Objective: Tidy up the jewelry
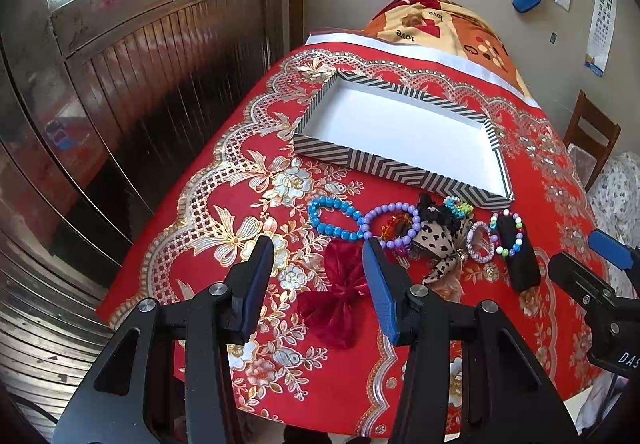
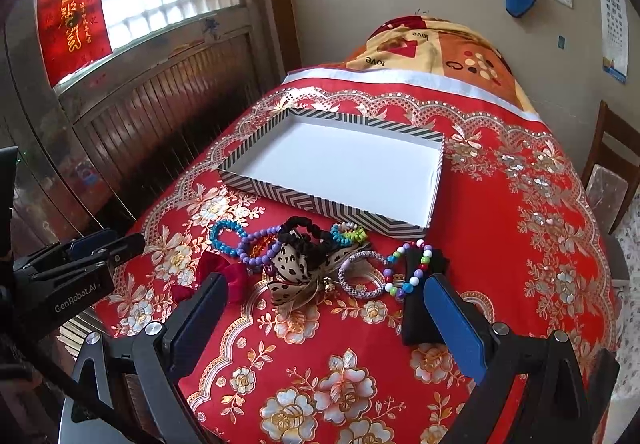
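Note:
A shallow striped box (image 1: 396, 163) (image 2: 320, 203) with a white, bare inside lies on the red tablecloth. In front of it lie a blue bead bracelet (image 1: 332, 219) (image 2: 224, 240), a purple bead bracelet (image 1: 394, 228) (image 2: 260, 248), a leopard bow (image 1: 434, 244) (image 2: 294, 264), a dark red velvet bow (image 1: 340, 296) (image 2: 236, 276), a small silver ring bracelet (image 1: 480, 244) (image 2: 360, 276) and a multicolour bead bracelet (image 1: 508, 234) (image 2: 408, 268) on a black block (image 1: 520, 260) (image 2: 420, 320). My left gripper (image 1: 318, 248) hangs open above the red bow. My right gripper (image 2: 326, 286) stands open over the leopard bow.
The red flowered cloth (image 2: 500, 244) covers a table with rounded edges. A wooden door (image 1: 160, 83) stands to the left and a wooden chair (image 1: 592, 131) to the right. A patterned blanket (image 1: 440, 27) lies behind the box.

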### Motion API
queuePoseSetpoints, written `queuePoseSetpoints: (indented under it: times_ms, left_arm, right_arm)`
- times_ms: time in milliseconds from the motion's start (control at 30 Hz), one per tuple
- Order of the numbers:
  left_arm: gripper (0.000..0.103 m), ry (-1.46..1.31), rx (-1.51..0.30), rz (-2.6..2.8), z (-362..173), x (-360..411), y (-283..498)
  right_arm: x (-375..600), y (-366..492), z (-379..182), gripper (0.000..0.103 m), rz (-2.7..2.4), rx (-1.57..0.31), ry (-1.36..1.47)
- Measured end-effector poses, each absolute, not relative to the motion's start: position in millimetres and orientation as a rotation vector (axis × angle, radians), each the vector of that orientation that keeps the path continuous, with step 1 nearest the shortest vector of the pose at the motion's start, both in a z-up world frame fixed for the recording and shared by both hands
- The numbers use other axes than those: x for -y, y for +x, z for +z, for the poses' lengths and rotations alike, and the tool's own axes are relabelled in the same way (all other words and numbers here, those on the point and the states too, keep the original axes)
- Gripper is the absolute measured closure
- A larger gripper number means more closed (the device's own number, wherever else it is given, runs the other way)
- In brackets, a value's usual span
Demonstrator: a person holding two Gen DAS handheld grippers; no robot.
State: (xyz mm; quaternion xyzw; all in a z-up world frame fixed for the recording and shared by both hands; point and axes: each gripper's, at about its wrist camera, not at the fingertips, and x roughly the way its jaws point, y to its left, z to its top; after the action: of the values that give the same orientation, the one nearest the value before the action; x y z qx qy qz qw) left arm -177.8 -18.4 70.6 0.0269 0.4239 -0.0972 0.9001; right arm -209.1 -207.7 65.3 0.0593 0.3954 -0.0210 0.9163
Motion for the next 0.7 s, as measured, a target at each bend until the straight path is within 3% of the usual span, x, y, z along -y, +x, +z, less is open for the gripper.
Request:
queuePoseSetpoints:
  times_ms: [700]
  left_arm:
    - [0.057,0.002,-0.944,-0.203,56.4,-0.5,-161.0]
  right_arm:
    - [213.6,-197.9,55.6,0.005,-0.020,-0.831,0.123]
